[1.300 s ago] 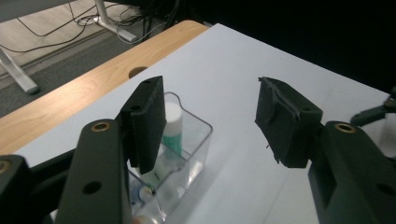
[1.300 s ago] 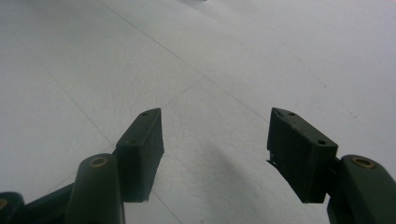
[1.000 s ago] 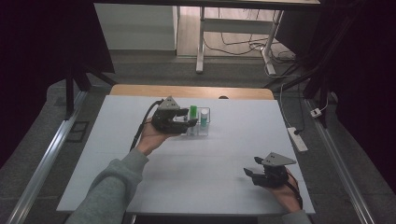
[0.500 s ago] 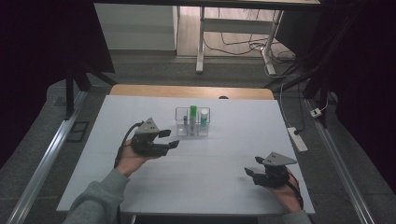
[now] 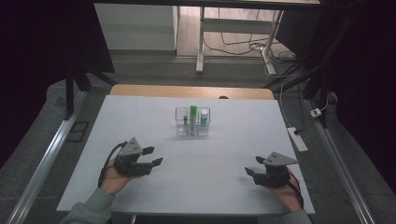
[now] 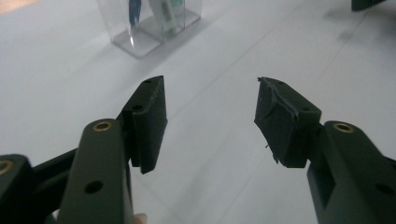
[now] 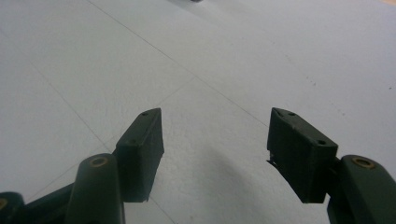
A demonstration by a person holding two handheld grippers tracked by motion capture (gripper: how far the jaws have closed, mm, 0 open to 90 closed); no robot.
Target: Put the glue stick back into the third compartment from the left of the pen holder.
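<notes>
Both tongs parted and empty; clear rack stands mid-table.

High view: my left gripper point(image 5: 154, 156) and right gripper point(image 5: 251, 166) sit low over the white table point(image 5: 140, 116), well apart from the clear plastic compartment rack point(image 5: 192, 122) holding a green tube point(image 5: 193, 113).
Left gripper view: my black jaws stand apart, nothing between them; the rack is ahead, upper left.
Right gripper view: jaws apart over bare table.

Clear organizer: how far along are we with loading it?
Looks done: the clear organizer stands mid-table with a green tube and other items upright inside. In hand: nothing; left gripper and right gripper sit open and empty near the table's front edge. Nothing loose left.
</notes>
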